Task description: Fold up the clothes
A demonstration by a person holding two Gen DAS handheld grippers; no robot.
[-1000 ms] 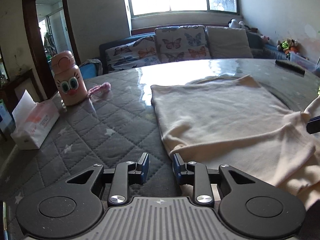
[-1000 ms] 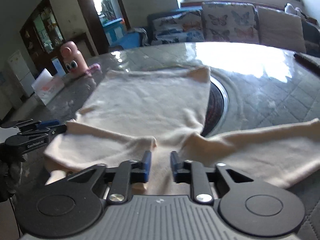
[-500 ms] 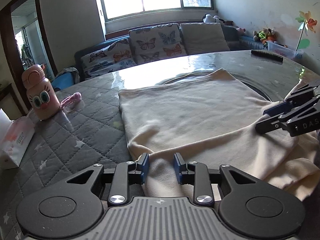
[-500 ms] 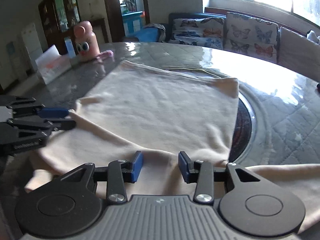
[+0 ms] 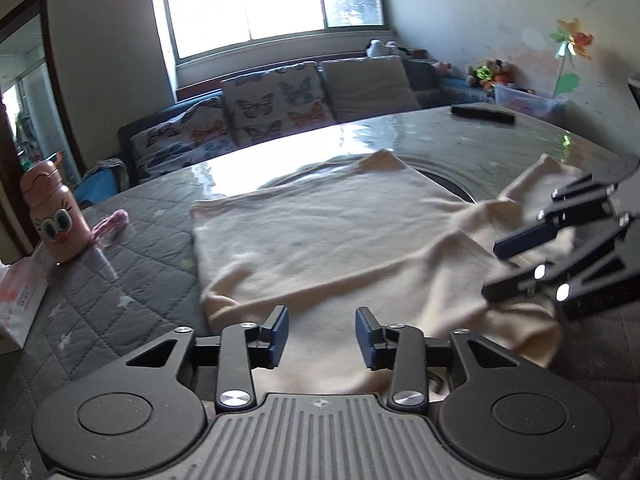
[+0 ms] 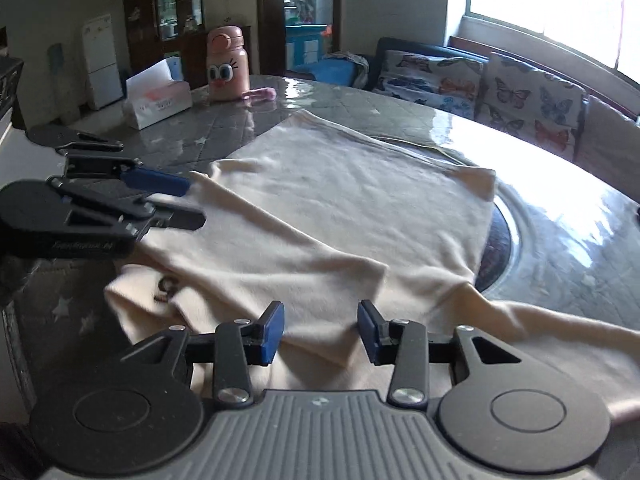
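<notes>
A cream long-sleeved garment [image 5: 320, 236] lies spread on the round table [image 5: 460, 148], its body flat over the middle and its long axis running from the near edge, where both grippers are, toward the far edge by the window. The straight hem sits at the far end, one hem corner [image 5: 382, 158] lifted slightly beside the dark ring set into the table's centre [image 6: 502, 248]. The near end, toward the person, is bunched and doubled over, with a sleeve [image 6: 540, 332] trailing off along the near edge to the right and a small dark mark [image 6: 166, 286] showing on a turned-over flap at the near left. The left gripper [image 5: 322, 334] hangs just above the bunched near end with its jaws opening; cloth lies below and between the blue pads [image 5: 280, 334], but they do not press on it. The right gripper [image 6: 320, 332] is likewise released, jaws apart over a folded edge of the fabric, nothing pinched. Each gripper shows in the other's view, close together at the garment's near end. At the table's far left edge stand a pink cartoon-faced bottle [image 6: 226, 66] with a pink strap [image 6: 260, 95] beside it and a tissue box [image 6: 158, 98]; a dark remote [image 5: 482, 114] lies at the far right edge.
</notes>
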